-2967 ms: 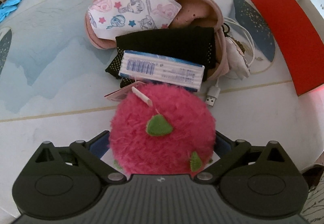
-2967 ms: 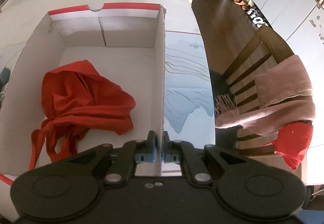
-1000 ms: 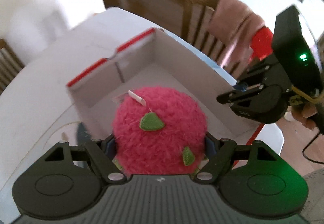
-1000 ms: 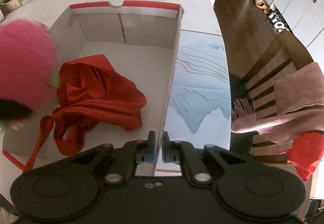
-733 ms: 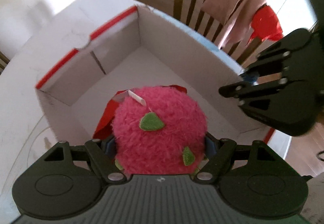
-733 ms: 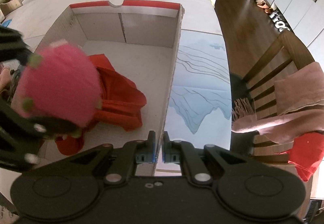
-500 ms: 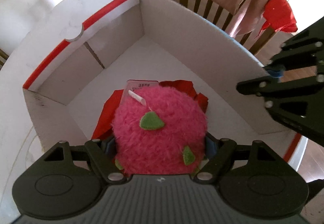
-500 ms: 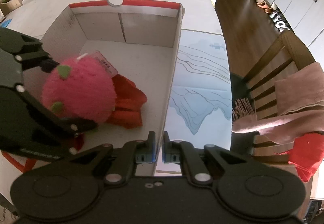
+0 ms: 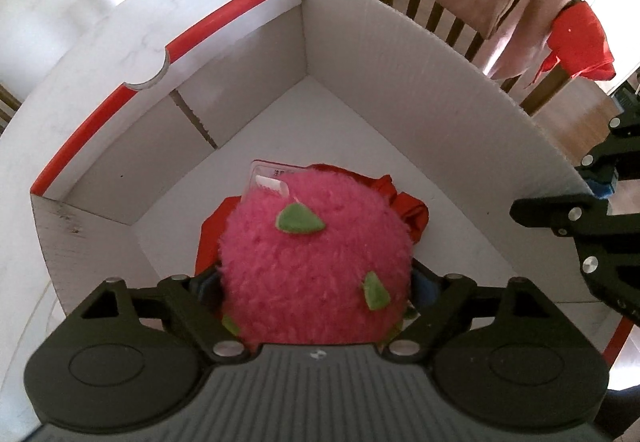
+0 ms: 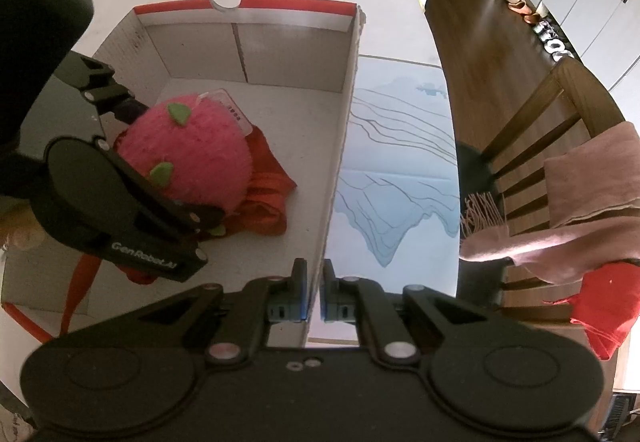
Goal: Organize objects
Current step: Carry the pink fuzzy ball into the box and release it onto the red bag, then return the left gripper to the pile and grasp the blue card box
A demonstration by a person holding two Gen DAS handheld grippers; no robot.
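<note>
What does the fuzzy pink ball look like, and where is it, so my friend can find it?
Look inside the big white box with red edges on the table. On the crumpled red cloth sits the fuzzy pink ball, between the left tongs. It alone is round, furry, with small green felt leaves and a tag.

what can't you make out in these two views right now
- Left wrist view: whether the left gripper pads still press the pink plush ball; its fur hides them.
- Both views: most of the red cloth, covered by the ball, and the box floor beneath.
- Both views: print on the ball's tag, too small.
- Right wrist view: the right gripper pinches the box wall; its lower edge is hidden.
</note>
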